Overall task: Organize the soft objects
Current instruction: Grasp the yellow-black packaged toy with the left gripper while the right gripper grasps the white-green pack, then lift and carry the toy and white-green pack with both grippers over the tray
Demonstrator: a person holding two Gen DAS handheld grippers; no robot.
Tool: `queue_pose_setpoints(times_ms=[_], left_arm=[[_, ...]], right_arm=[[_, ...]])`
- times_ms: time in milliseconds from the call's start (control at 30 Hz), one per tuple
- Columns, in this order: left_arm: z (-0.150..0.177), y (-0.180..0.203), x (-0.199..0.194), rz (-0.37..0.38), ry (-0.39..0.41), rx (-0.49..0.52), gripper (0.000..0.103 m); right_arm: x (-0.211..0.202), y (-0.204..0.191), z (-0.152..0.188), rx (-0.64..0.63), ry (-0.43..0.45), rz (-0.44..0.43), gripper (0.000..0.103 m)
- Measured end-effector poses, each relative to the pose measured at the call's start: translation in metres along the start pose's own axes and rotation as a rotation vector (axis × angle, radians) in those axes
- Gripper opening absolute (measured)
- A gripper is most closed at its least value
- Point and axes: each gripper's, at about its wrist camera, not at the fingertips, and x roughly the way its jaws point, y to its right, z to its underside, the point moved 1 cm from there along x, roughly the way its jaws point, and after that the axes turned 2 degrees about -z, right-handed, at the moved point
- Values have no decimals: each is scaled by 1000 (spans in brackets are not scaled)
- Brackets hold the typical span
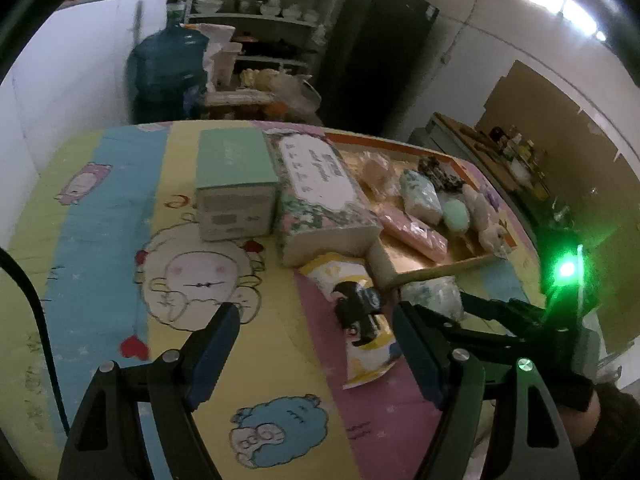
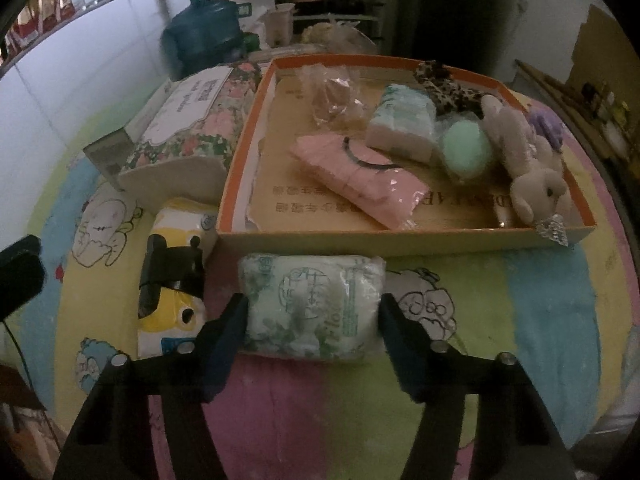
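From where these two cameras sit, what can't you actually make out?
- Right wrist view: whether the right gripper presses the green tissue pack; its ends cover the pads.
- Both views: the yellow pack, partly under a black clip.
- Left wrist view: shelf items, too small and blurred.

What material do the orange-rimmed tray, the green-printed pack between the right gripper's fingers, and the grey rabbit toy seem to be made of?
Tray: probably matte cardboard; thin flat walls, printed floor.
Green-printed pack: soft contents, probably tissues, in glossy plastic film; wrinkles catch light.
Rabbit toy: plush fabric, fuzzy surface; the shiny silver piece at its face looks like foil, unclear.
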Motion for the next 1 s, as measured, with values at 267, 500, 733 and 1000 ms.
queue_pose_setpoints(times_ms=[267,500,733,1000], left_arm=[[3,22,35,47,-62,-2,78],[7,34,71,14,-114,-40,78],[9,31,81,-46,-123,-59,58],[13,29,70,-9,-117,-37,42]], right_arm=[[-40,25,2,58,69,-7,65],[-64,41,10,75,91,-3,65],[-69,49,12,83,90,-8,65],[-71,38,4,44,105,-33,65]])
